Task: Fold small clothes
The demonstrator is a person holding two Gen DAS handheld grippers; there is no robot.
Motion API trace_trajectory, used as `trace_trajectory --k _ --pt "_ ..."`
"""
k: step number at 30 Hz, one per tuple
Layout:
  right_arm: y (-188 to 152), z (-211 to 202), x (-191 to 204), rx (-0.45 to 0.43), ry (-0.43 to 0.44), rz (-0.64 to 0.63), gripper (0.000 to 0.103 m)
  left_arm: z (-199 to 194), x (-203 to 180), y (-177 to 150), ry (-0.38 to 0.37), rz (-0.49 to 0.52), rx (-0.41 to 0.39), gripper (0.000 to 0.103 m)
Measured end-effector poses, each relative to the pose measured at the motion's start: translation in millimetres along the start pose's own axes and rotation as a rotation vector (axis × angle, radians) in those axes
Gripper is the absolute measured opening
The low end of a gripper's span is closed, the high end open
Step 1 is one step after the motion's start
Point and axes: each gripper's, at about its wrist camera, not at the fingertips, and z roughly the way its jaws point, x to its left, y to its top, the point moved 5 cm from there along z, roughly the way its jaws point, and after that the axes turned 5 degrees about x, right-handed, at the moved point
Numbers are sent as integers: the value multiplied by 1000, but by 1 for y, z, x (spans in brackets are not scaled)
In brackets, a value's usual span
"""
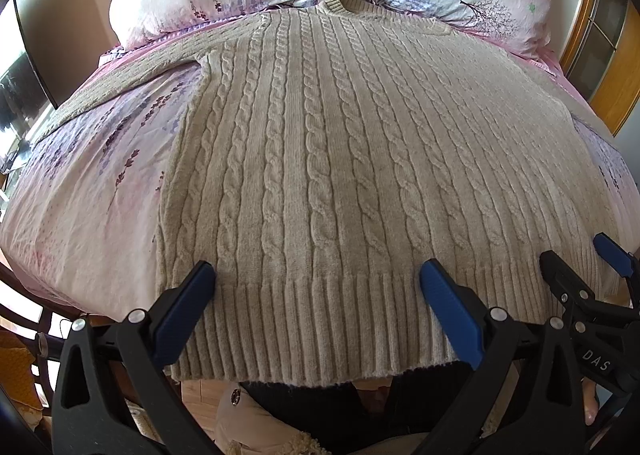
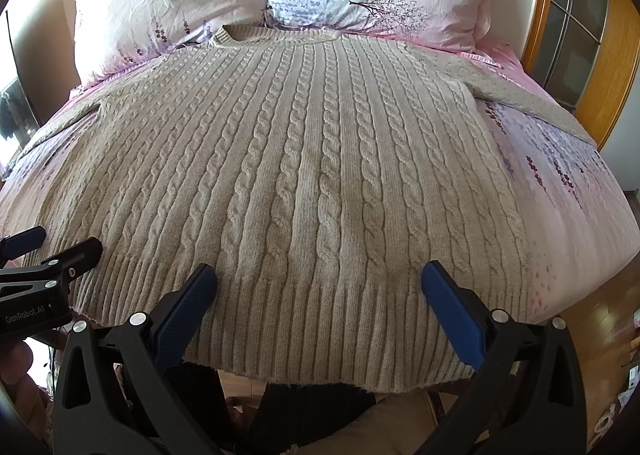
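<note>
Beige cable-knit sweater [image 1: 340, 159] lies flat on the bed [image 1: 80, 183], hem hanging off the foot edge, collar touching 2 pillows [image 2: 180, 3]. Left gripper [image 1: 316, 287] and right gripper [image 2: 320, 287] both gape apart over the hem.

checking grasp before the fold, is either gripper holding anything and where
Nothing is held: left gripper and right gripper are both open over the ribbed hem of the beige cable-knit sweater.

Beige cable-knit sweater [image 2: 304, 159] on pink sheet [image 2: 568, 207] with purple flower print; blue-padded black claws.
</note>
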Motion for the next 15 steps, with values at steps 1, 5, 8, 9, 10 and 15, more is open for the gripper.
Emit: trace_trajectory --k 1,5,8,9,10,15 --pt "0 0 0 2 0 -1 102 0 0 0 0 1 3 101" --pt "2 2 1 15 10 -26 102 1 0 1 -1 9 18 101" --pt "4 3 -1 11 41 -58 102 1 1 1 -3 18 25 101" --pt "4 2 -1 6 50 -71 102 1 1 1 -3 22 27 101" --pt "4 2 -2 1 58 -81 102 2 0 2 -5 26 30 101" --pt "5 3 -2 8 88 -118 102 3 -1 5 -13 51 46 101"
